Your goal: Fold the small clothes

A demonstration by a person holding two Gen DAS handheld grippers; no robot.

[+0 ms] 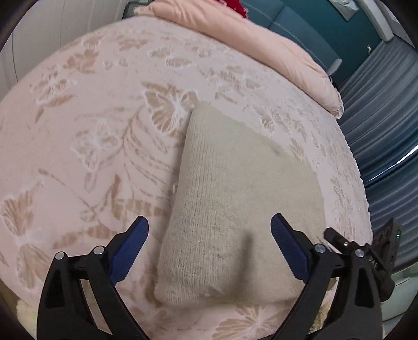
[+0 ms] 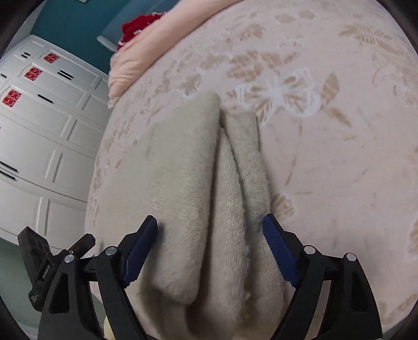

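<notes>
A beige knitted garment [image 1: 230, 209] lies folded into a thick wedge on the pink butterfly-patterned bedspread [image 1: 91, 130]. My left gripper [image 1: 209, 225] is open above its near end, with its blue-padded fingers either side and nothing between them. In the right wrist view the same garment [image 2: 188, 183] shows stacked folds with a crease running away from me. My right gripper [image 2: 210, 225] is open, its fingers straddling the folds and holding nothing.
A pink pillow [image 1: 248, 39] lies at the head of the bed with something red [image 2: 138, 23] behind it. The bed's edge runs beside grey-blue curtains [image 1: 378, 130] on the right. White panelled cabinets [image 2: 39, 130] stand off the bed's left side.
</notes>
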